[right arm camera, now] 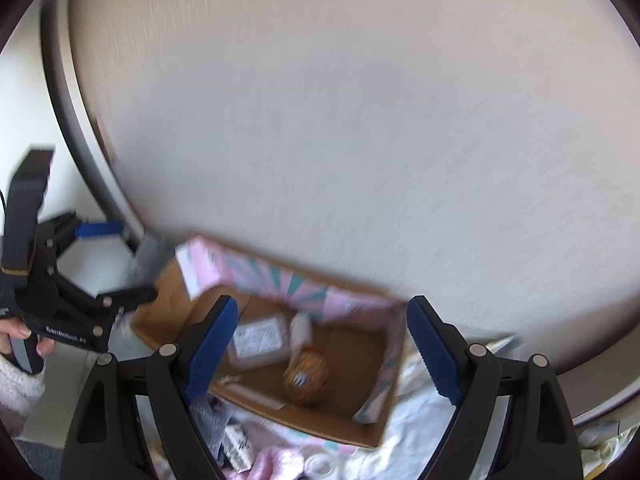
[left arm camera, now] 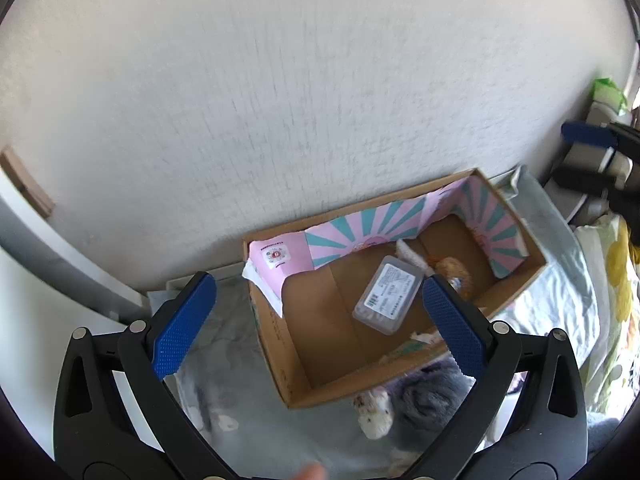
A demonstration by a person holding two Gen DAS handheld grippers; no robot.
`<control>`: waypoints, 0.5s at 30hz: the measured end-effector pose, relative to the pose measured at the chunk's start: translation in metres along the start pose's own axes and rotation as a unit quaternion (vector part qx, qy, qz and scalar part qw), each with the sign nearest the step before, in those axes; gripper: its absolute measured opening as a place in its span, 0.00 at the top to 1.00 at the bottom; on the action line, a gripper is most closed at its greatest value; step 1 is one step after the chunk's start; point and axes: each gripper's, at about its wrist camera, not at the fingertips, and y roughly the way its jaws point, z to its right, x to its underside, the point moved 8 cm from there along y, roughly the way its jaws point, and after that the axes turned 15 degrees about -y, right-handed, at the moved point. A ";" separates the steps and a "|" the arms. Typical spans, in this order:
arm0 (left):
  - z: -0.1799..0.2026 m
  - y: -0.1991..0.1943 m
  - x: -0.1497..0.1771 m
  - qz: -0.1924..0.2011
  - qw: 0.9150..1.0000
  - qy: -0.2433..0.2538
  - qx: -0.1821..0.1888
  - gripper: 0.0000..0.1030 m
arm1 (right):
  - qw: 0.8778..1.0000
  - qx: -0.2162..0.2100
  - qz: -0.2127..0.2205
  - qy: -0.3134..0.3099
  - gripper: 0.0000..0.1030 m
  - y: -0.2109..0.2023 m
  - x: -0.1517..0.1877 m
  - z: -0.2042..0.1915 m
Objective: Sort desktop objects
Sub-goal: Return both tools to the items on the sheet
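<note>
Cardboard box [left arm camera: 304,364] against the wall, holding a clear plastic case [left arm camera: 387,300] and an orange plush toy [right arm camera: 306,376] side by side. Left gripper [left arm camera: 316,316] and right gripper [right arm camera: 320,346]: jaws spread wide, nothing held, both above the box.

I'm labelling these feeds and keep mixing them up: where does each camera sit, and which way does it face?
Left wrist: on the left gripper, looking down along its open blue-padded fingers into the cardboard box against the wall; the right gripper's tip shows at the far right.
Right wrist: on the right gripper, also open, tilted down at the same box from its other end; the left gripper and the hand holding it show at left.
Shared: the box, the clear plastic case and the orange plush toy inside it.
</note>
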 end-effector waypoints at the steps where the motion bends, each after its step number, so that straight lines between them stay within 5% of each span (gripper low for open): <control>1: 0.000 -0.006 0.001 0.005 1.000 -0.002 0.004 0.00 | 1.000 0.007 0.000 0.003 0.19 -0.007 0.001 0.004; 9: 0.012 -0.048 0.014 0.019 0.999 -0.017 0.034 0.00 | 0.999 0.000 -0.030 0.035 0.19 -0.034 0.034 0.024; 15: 0.015 -0.066 0.031 0.021 0.999 -0.021 0.017 0.00 | 0.999 -0.016 -0.042 0.020 0.19 -0.046 0.058 0.010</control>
